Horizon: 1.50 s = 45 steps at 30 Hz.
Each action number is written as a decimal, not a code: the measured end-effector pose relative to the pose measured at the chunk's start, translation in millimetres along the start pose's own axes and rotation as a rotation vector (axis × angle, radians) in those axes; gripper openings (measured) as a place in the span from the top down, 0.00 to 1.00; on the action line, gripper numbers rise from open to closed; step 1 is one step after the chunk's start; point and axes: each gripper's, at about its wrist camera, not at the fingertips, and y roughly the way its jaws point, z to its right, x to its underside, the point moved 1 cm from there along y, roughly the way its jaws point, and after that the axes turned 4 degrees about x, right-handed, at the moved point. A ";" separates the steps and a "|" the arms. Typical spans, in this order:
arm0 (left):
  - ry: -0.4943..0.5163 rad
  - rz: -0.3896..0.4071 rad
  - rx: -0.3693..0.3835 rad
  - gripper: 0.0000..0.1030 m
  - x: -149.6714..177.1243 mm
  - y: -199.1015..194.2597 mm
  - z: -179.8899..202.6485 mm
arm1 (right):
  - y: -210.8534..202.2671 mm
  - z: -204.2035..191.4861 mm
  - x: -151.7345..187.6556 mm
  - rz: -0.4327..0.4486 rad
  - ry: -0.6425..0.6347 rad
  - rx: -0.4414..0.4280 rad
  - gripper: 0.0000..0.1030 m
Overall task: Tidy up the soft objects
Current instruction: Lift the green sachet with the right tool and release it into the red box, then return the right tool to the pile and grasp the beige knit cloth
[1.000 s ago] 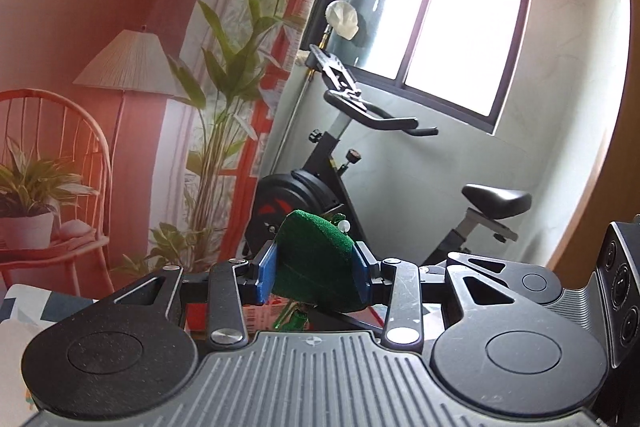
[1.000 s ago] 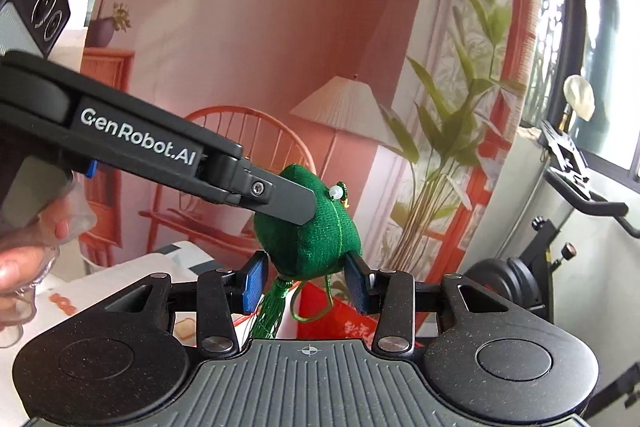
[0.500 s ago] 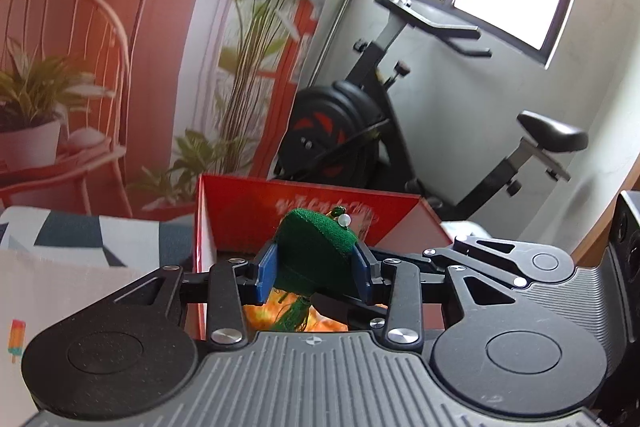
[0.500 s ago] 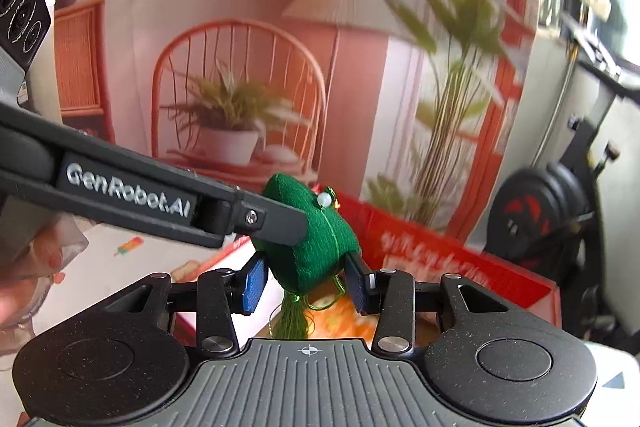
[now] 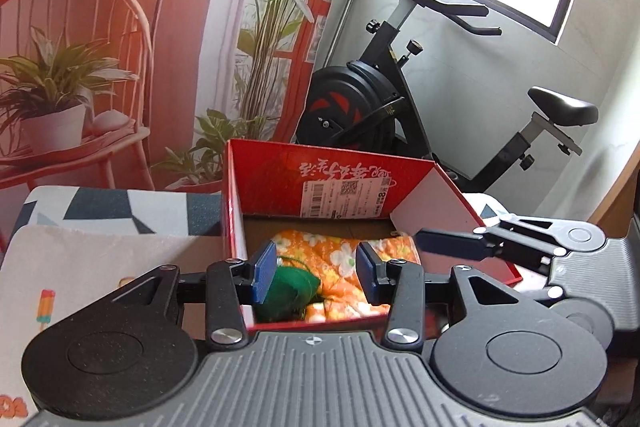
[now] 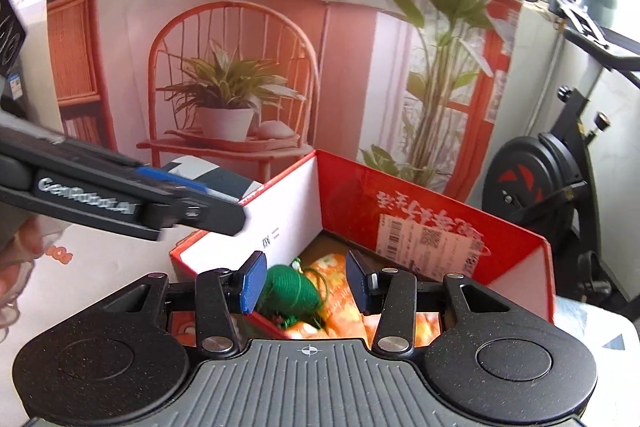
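A green stuffed pouch (image 5: 286, 293) with a green cord lies low in the red box (image 5: 272, 183), at its near left corner, on an orange flowered cloth (image 5: 340, 255). My left gripper (image 5: 317, 277) hangs over it, jaws opening. The pouch rests by the left pad (image 5: 264, 277) and clear of the right pad. In the right wrist view the pouch (image 6: 288, 291) is blurred. My right gripper (image 6: 306, 283) straddles it with a gap at the right pad (image 6: 358, 283), so it is open. Each gripper's finger reaches into the other's view above the red box (image 6: 352, 195).
The box stands on a table with a blue-and-white patterned mat (image 5: 100, 211) and a white mat (image 5: 80, 259) at its left. An exercise bike (image 5: 360, 107) stands behind the box. A printed backdrop with a chair and plants fills the back. A person's hand (image 6: 16, 255) shows at the left edge.
Both grippers have come down over the red box. Their jaws have widened and let go of the green pouch, which has dropped from between the pads into the box.
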 end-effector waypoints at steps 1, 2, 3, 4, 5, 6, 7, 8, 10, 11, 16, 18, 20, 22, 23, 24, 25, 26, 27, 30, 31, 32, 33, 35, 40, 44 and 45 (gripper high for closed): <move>0.000 0.001 -0.002 0.55 4.1 -6.3 0.2 | -6.9 1.5 2.2 0.004 0.009 0.003 0.60; 0.000 0.003 -0.007 0.55 8.5 -12.8 0.8 | -13.9 2.2 5.3 0.007 0.018 0.006 0.60; 0.001 0.006 -0.011 0.55 13.3 -19.7 1.4 | -21.2 2.4 8.9 0.009 0.028 0.008 0.60; 0.000 0.009 -0.014 0.55 18.3 -26.5 1.8 | -29.4 2.7 13.3 0.012 0.038 0.012 0.60; -0.002 0.009 -0.014 0.55 23.5 -32.9 2.6 | -37.1 2.6 18.1 0.015 0.048 0.016 0.60; -0.004 0.009 -0.014 0.55 29.1 -38.8 3.2 | -44.5 2.7 22.7 0.017 0.060 0.019 0.60; -0.007 0.008 -0.014 0.55 34.8 -43.7 4.8 | -51.5 2.3 28.1 0.017 0.072 0.021 0.60; -0.011 0.005 -0.015 0.55 40.4 -47.6 6.3 | -57.9 2.6 34.2 0.015 0.083 0.023 0.60; -0.019 -0.008 -0.014 0.55 51.7 -52.6 8.4 | -70.0 1.5 47.5 0.009 0.093 0.035 0.60; -0.022 -0.018 -0.010 0.55 57.7 -54.1 9.4 | -75.2 0.6 54.3 0.004 0.096 0.043 0.60; -0.040 -0.075 -0.003 0.55 86.8 -47.7 12.5 | -99.7 -4.8 91.0 -0.028 0.124 0.074 0.60; -0.042 -0.101 -0.003 0.55 97.6 -40.6 13.3 | -108.7 -5.7 106.4 -0.042 0.133 0.089 0.60; -0.047 -0.129 0.006 0.51 108.0 -32.5 14.0 | -117.2 -3.5 122.1 -0.060 0.154 0.101 0.60; -0.054 -0.146 0.018 0.46 117.9 -26.3 15.2 | -125.4 0.2 138.5 -0.083 0.182 0.118 0.60; -0.059 -0.154 0.023 0.45 121.5 -22.9 15.4 | -129.7 2.4 147.7 -0.095 0.196 0.128 0.60; -0.065 -0.161 0.028 0.45 126.0 -20.1 16.1 | -133.6 4.2 155.3 -0.106 0.207 0.139 0.60; -0.073 -0.168 0.032 0.45 129.2 -16.8 15.9 | -137.1 6.5 162.7 -0.117 0.219 0.148 0.60; -0.079 -0.174 0.033 0.44 132.7 -13.8 15.8 | -140.3 8.7 169.7 -0.127 0.232 0.158 0.60; -0.084 -0.179 0.033 0.44 135.3 -11.1 15.8 | -143.4 10.7 176.0 -0.136 0.245 0.167 0.60; -0.088 -0.189 0.035 0.41 141.6 -6.0 15.8 | -150.6 17.0 193.0 -0.154 0.276 0.194 0.59; -0.089 -0.189 0.033 0.41 143.2 -5.5 17.3 | -152.1 18.4 198.0 -0.160 0.281 0.207 0.57; -0.096 -0.188 0.033 0.40 144.2 -4.7 17.2 | -152.6 20.2 202.1 -0.165 0.288 0.218 0.56; -0.109 -0.188 0.037 0.40 144.5 -4.0 16.3 | -152.2 21.8 205.8 -0.173 0.300 0.225 0.55; -0.132 -0.189 0.047 0.40 145.8 -2.9 15.1 | -148.3 24.7 210.9 -0.195 0.326 0.234 0.54; -0.139 -0.185 0.058 0.41 148.2 -4.9 15.6 | -135.8 29.0 220.2 -0.232 0.376 0.211 0.47; -0.145 -0.187 0.066 0.41 148.5 -6.1 14.0 | -124.4 35.1 224.9 -0.254 0.432 0.200 0.40; -0.145 -0.188 0.066 0.40 148.7 -6.2 12.8 | -122.4 37.5 226.2 -0.257 0.450 0.198 0.40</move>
